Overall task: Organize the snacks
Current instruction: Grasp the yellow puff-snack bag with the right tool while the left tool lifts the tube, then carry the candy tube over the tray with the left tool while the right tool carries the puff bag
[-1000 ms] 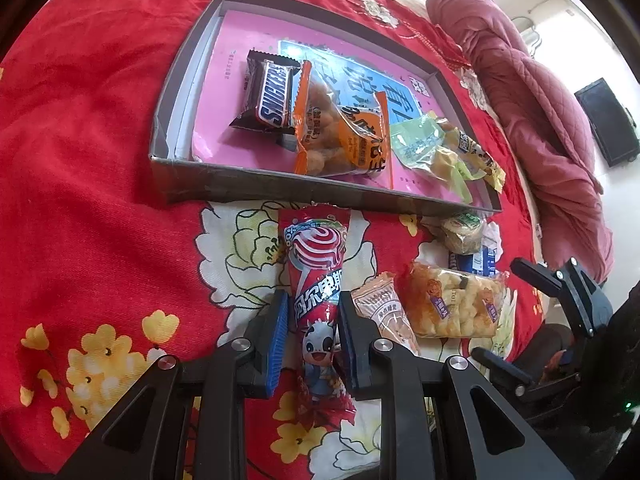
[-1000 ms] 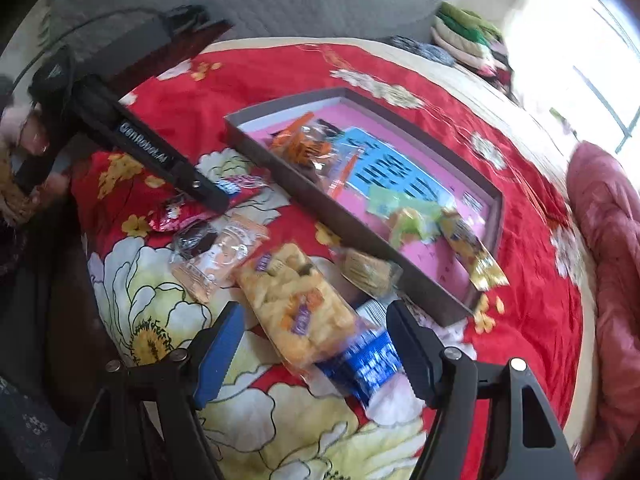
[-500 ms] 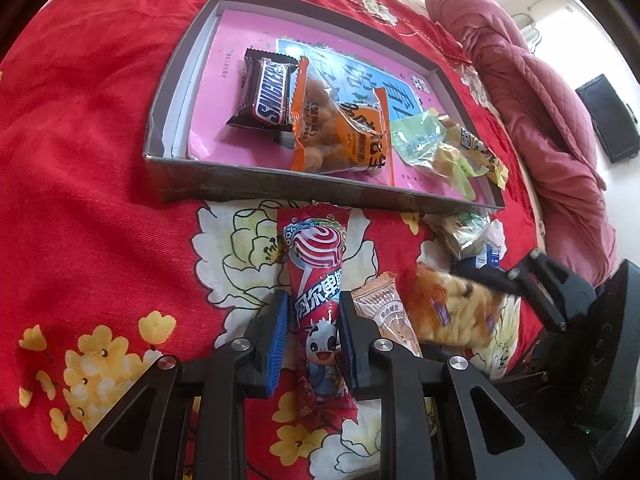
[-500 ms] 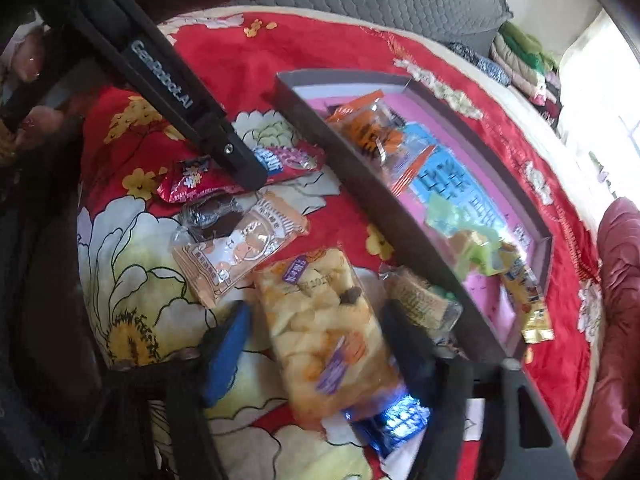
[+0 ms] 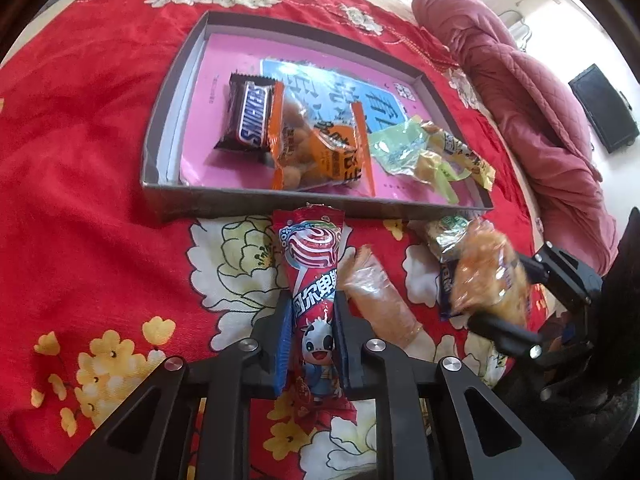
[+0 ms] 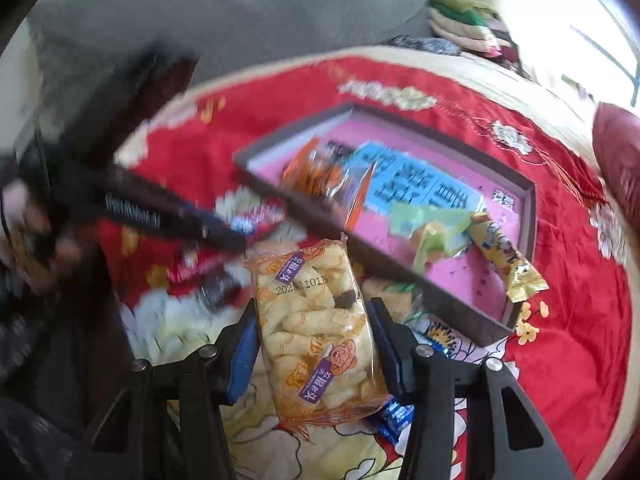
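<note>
On the red bedspread (image 5: 88,208), just short of the tray (image 5: 160,136), our left gripper (image 5: 310,344) had its jaws clamped on the lollipop packet (image 5: 314,280). Our right gripper (image 6: 314,344) pinched the puffed-snack bag (image 6: 316,320) by its sides (jaws barely denting it). We judged that slippery bag might slide out, or either packet might catch the tray's near wall.
</note>
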A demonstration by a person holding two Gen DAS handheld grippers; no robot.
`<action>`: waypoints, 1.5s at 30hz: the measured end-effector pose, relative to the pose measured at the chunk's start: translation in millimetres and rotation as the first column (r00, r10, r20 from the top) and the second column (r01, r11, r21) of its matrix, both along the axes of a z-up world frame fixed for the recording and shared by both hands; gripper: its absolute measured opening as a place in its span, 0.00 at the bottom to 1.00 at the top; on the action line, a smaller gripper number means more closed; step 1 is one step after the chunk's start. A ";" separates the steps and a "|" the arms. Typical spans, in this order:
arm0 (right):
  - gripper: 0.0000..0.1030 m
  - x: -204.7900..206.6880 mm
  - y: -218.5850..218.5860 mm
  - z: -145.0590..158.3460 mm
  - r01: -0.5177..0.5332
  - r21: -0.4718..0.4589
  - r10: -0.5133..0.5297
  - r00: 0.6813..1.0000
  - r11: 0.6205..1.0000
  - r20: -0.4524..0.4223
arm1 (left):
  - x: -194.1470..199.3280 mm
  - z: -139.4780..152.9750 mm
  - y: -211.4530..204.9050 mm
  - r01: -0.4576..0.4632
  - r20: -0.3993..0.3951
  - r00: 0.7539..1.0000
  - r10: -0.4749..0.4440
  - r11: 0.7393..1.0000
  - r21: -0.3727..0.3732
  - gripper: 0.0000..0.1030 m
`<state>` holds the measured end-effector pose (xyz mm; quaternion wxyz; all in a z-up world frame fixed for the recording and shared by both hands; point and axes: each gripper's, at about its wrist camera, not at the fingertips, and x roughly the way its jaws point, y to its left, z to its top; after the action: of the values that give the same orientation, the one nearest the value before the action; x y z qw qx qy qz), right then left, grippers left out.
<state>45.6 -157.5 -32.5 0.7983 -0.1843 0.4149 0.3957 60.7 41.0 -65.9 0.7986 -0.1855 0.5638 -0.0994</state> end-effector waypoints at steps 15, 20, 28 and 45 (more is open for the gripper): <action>0.51 21.8 -23.3 26.0 0.138 0.177 -0.142 0.990 0.974 0.009 | -0.2 36.1 11.0 -0.052 0.085 0.995 0.053 0.999 -0.013 0.18; 0.51 23.4 -25.3 27.4 0.148 0.196 -0.153 0.988 0.969 0.013 | 0.7 42.9 10.7 -0.062 0.104 0.993 0.063 0.998 -0.013 0.18; 0.51 28.6 -26.9 28.9 0.167 0.207 -0.175 0.984 0.964 0.022 | 6.5 52.2 9.9 -0.074 0.126 0.989 0.075 0.997 -0.013 0.18; 0.51 37.5 -28.0 33.7 0.182 0.217 -0.196 0.980 0.959 0.044 | 28.6 64.7 -11.3 -0.061 0.153 0.986 0.061 0.998 -0.004 0.18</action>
<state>83.1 -185.5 1.3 0.8606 -0.0707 0.3598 0.3533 89.3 29.7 -1.1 0.8423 -0.1942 0.4949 -0.0885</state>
